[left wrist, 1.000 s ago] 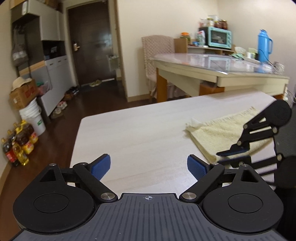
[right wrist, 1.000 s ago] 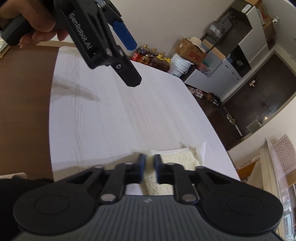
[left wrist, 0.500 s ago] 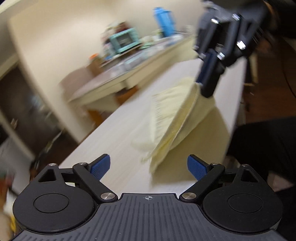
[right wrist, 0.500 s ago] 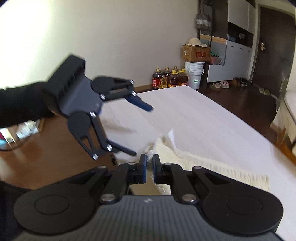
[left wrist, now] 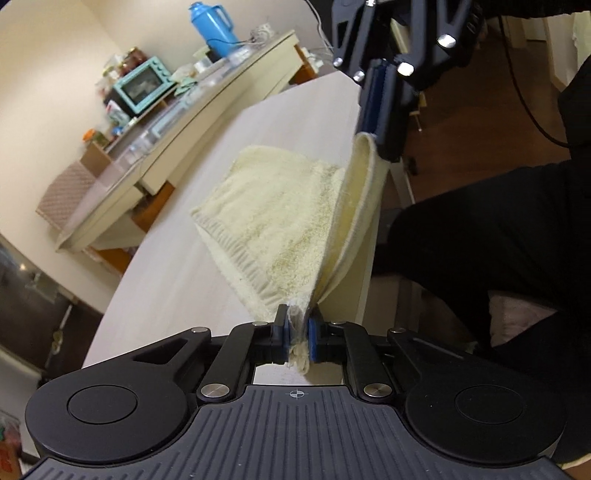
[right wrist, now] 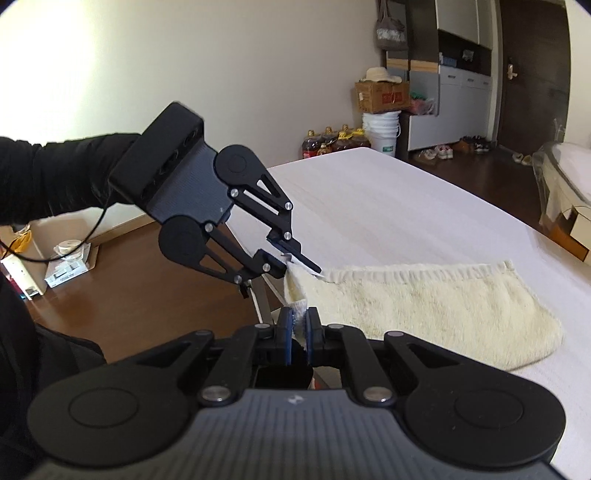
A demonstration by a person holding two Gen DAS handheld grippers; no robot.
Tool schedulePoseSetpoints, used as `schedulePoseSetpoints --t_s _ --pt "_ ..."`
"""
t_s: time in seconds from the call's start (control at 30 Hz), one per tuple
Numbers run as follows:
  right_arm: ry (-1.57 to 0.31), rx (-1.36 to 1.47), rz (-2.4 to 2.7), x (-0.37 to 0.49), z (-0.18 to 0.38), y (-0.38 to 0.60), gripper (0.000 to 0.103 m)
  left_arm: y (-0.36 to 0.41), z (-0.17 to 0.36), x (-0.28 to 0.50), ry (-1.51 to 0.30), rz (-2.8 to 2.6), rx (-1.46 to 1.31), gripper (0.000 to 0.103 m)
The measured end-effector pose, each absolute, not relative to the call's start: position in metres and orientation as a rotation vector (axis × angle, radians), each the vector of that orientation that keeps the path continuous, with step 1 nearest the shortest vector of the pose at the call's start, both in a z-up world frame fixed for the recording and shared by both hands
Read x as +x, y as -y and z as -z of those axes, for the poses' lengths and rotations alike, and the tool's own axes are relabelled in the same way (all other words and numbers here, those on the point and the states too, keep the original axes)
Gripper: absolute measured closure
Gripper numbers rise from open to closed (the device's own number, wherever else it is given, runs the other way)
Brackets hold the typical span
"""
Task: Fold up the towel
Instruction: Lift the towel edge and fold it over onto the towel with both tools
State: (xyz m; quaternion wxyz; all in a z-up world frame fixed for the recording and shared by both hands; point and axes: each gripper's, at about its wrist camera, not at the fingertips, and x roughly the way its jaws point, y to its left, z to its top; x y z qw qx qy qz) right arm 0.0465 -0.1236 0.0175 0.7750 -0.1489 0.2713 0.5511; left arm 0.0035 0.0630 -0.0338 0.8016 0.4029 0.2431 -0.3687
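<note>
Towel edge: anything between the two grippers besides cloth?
No. Only the lifted towel hem spans from left gripper to right gripper, clearest in the left wrist view.

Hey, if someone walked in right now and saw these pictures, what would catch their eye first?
A fluffy cream-yellow terry towel on the white wooden table, its near edge lifted. The black left gripper and black right gripper each pinch a near corner between blue pads. Behind, a bright blue thermos jug and a turquoise toaster oven stand on a second table.
</note>
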Motion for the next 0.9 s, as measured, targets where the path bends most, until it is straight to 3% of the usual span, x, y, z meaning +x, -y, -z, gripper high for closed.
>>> schedulePoseSetpoints --t_s 0.07,0.17,0.27,0.53,0.63,0.7,0.9 --pt "-0.549 -0.357 -1.172 0.035 -0.012 0.125 0.078 -0.066 0.033 0.008 -0.542 0.795 0.841 0.093" --pt "-0.481 -0.430 -1.128 0.014 -0.006 0.127 0.074 -0.069 0.029 0.009 -0.566 0.804 0.799 0.093" --pt "-0.418 -0.511 -1.095 -0.003 0.002 0.122 0.060 -0.070 0.027 0.008 -0.579 0.806 0.795 0.093" --pt "-0.330 -0.713 -1.077 -0.034 0.026 0.088 0.058 -0.067 0.026 0.005 -0.593 0.799 0.790 0.093" --pt "-0.292 -0.766 -1.051 -0.042 0.033 0.080 0.069 -0.066 0.026 0.006 -0.593 0.794 0.795 0.093" --pt "-0.272 -0.782 -1.026 -0.045 0.036 0.079 0.093 -0.065 0.025 0.004 -0.590 0.794 0.806 0.093" --pt "-0.340 -0.551 -1.050 -0.030 0.011 0.105 0.094 -0.060 0.007 -0.005 -0.567 0.824 0.837 0.093"
